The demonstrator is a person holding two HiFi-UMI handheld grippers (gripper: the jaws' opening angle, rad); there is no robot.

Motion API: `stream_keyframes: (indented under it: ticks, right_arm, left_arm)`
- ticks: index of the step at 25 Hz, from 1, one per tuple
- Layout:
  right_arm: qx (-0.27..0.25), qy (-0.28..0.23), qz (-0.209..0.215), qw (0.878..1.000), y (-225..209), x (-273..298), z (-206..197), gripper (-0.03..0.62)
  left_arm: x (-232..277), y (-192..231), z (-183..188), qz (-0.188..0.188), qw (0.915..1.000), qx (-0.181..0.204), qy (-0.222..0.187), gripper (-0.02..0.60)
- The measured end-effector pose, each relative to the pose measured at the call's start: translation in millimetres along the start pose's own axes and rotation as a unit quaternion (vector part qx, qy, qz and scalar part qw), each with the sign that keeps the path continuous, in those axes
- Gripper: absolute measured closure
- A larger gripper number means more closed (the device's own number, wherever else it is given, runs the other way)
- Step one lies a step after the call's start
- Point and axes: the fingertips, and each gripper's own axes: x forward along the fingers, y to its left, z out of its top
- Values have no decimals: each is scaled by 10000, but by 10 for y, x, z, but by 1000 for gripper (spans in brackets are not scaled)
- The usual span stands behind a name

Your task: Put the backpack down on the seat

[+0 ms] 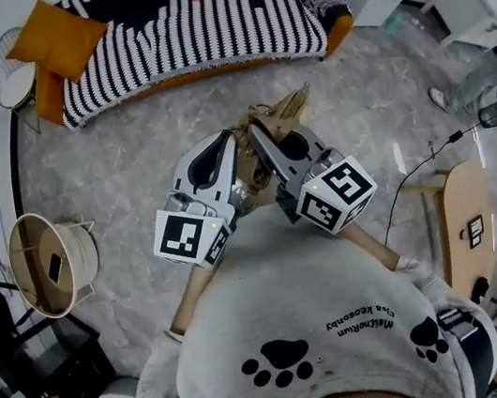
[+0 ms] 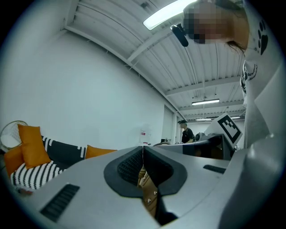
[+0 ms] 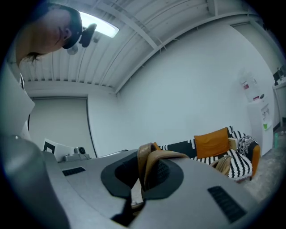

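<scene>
The tan backpack hangs in front of me over the grey floor, mostly hidden under both grippers. My left gripper is shut on a tan strap with rivets, which runs down between its dark pads. My right gripper is shut on a looped tan strap that arches over its pads. The two grippers sit close together, tips almost touching. The seat, a sofa with a black-and-white striped cover, stands ahead at the far side of the floor and is also seen as the sofa in the right gripper view.
Orange cushions lie on the sofa. A white wire stand is at its left end. A round beige tub on a wire frame stands at my left, a wooden board and a cable at my right. A person's legs show far right.
</scene>
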Motion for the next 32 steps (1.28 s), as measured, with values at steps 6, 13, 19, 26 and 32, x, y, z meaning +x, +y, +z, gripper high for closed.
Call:
stream_keyframes:
  ticks: [6,13,19,26,32]
  right_arm:
    - [168,109,-37,9998,-111,112,-57,562]
    - [249,96,-72,9996,-217,437,-56,562]
    - [168,-12,-164,9997,-459,880,95,562]
    - [298,15,-187,9994,-687,1705,172,562]
    - [363,45,-316,9988,-915,2364,278,562]
  left_arm:
    - [137,109,-31,-39,10000,-90,-7,561]
    - [355,467,12,-161,9998,-102,-55,561]
    - [696,841,122,-312,9995,35,-16,561]
    - [1013,1678,269,-288,9996,65,47,561]
    - [1331,2320,362,-383,9992,-2,125,561]
